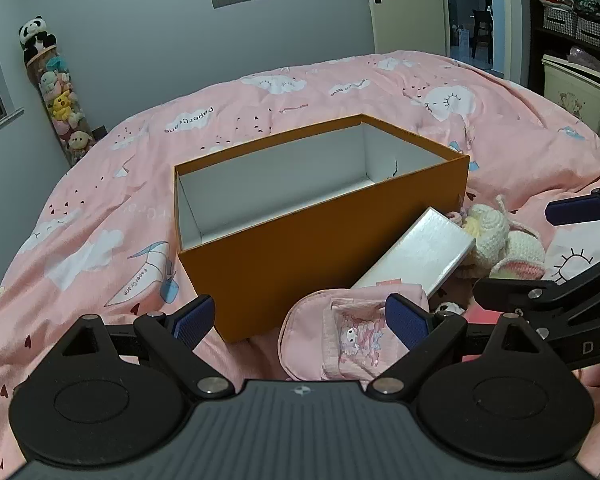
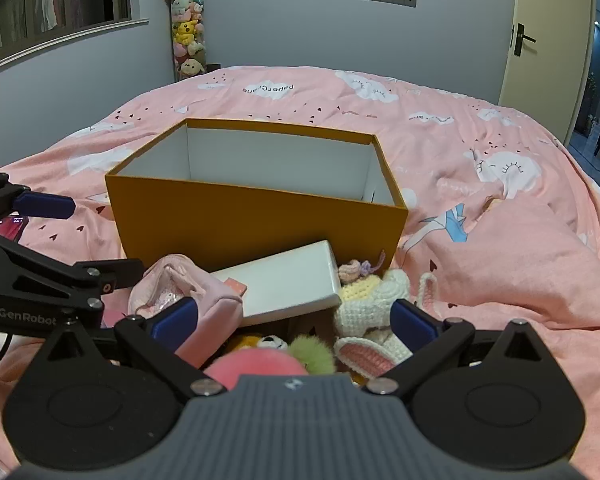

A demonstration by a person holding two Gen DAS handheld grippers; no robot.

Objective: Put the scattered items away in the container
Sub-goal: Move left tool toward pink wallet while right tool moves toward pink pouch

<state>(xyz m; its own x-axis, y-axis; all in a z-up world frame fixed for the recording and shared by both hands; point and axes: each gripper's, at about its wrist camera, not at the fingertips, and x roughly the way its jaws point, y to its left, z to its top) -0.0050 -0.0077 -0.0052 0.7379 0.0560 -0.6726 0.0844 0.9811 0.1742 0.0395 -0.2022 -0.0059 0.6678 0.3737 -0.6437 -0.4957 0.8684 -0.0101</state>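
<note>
An empty orange box (image 2: 260, 220) sits on a pink bed (image 2: 500, 260). Pouch (image 2: 204, 292), white carton (image 2: 288, 284) and crochet toy (image 2: 372, 300) crowd its near wall. Left tongs (image 1: 300, 320) and right tongs (image 2: 294, 320) hover released, ready to gather.

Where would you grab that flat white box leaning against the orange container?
Probably across the short width of the white box, near its raised end by the orange container. It is flat and long, tilted up there, so the narrow span suits open jaws. Come from above and the near side; the pink pouch and crocheted toy crowd its flanks.
</note>
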